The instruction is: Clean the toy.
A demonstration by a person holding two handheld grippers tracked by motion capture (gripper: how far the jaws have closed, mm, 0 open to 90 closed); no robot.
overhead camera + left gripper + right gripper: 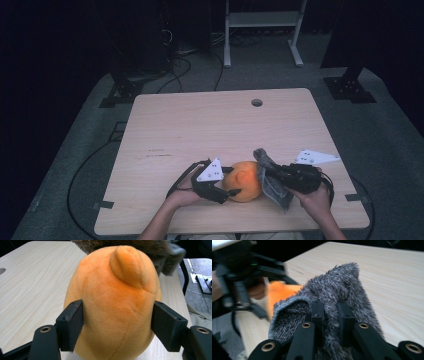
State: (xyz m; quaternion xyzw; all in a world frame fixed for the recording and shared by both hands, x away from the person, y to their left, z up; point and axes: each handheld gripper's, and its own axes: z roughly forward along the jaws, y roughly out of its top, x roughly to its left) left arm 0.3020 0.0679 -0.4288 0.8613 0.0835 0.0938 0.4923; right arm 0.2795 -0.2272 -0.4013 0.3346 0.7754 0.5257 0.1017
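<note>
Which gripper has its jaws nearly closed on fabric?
The right gripper, pinching the grey fuzzy cloth; the left gripper spans the orange plush wide.

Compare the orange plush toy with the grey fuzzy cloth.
The orange plush toy is rounded and stuffed; the grey fuzzy cloth is thin, limp and folded. The toy's pile is short and smooth, the cloth's shaggy and flecked. The left gripper spans the toy widely; the right gripper pinches the cloth narrowly. Both are soft and gripped.

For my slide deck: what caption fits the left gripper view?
Left gripper jaws clamp an orange plush toy on the wooden table, grey fuzzy cloth behind.
</note>
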